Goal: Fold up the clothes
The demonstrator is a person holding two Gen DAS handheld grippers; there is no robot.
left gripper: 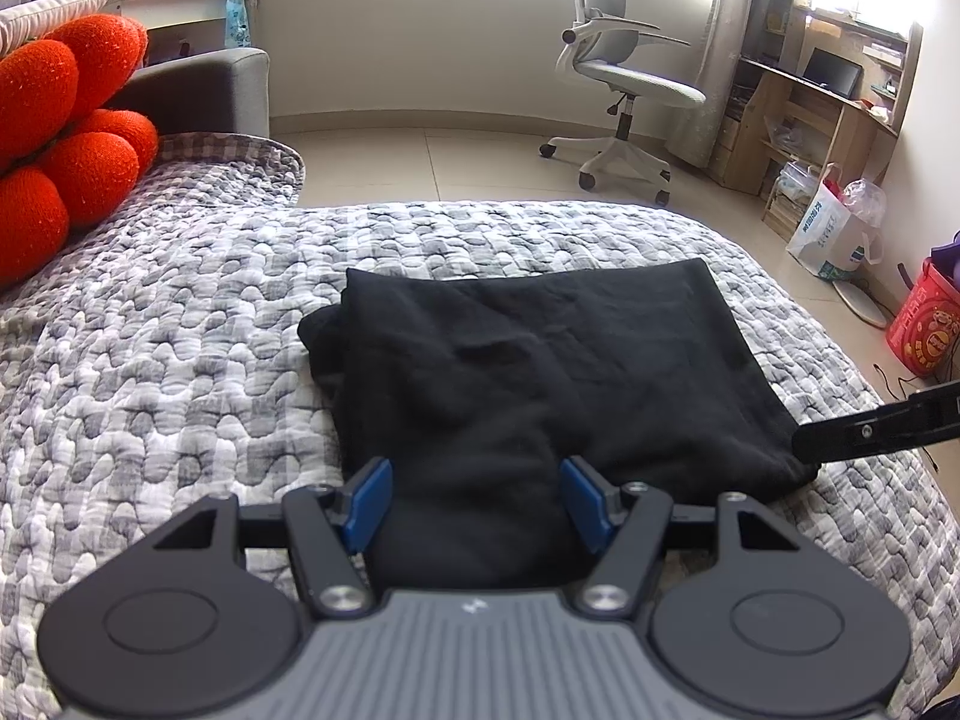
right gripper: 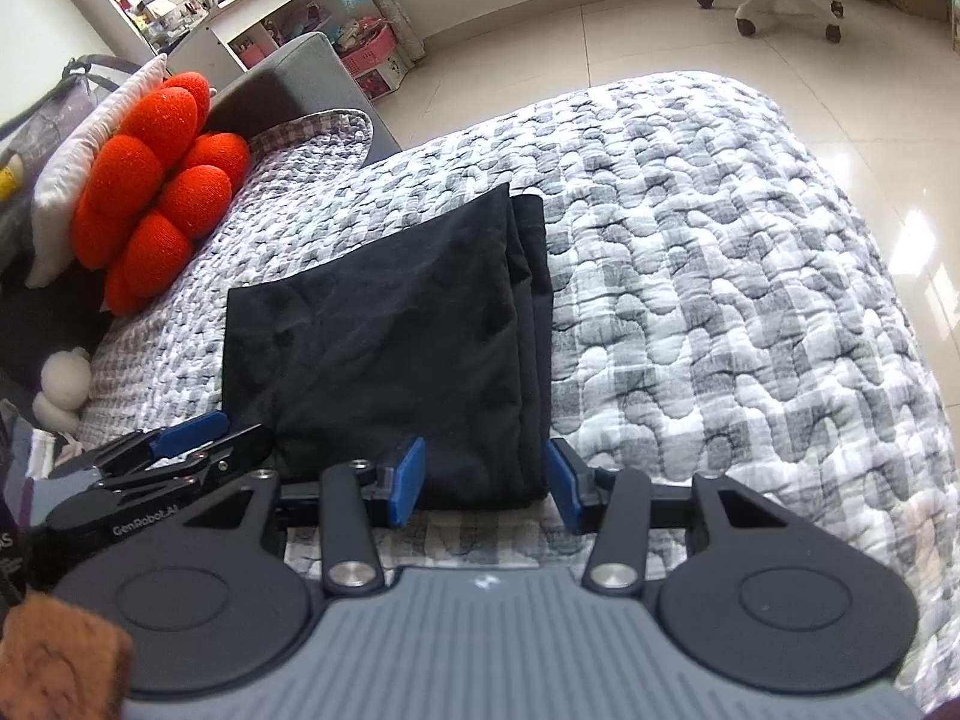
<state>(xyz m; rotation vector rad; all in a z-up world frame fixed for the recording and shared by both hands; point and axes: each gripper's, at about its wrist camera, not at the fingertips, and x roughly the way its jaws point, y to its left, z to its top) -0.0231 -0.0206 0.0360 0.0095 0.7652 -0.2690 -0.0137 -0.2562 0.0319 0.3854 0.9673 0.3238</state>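
A black garment [left gripper: 528,372] lies folded into a rough rectangle on the grey-and-white quilted bed [left gripper: 180,360]. My left gripper [left gripper: 477,501] is open, its blue pads on either side of the garment's near edge, with cloth between the jaws. In the right wrist view the same garment [right gripper: 384,348] shows layered folds along its right side. My right gripper [right gripper: 483,483] is open and straddles the garment's near right corner. The right gripper's finger [left gripper: 870,429] shows at the right edge of the left wrist view. The left gripper [right gripper: 186,438] shows at the garment's near left corner.
A red flower-shaped cushion [left gripper: 54,138] lies at the bed's left side, also in the right wrist view [right gripper: 156,192]. A white office chair [left gripper: 618,72], a wooden desk [left gripper: 828,120], bags [left gripper: 834,228] and a red bin [left gripper: 927,324] stand on the tiled floor beyond.
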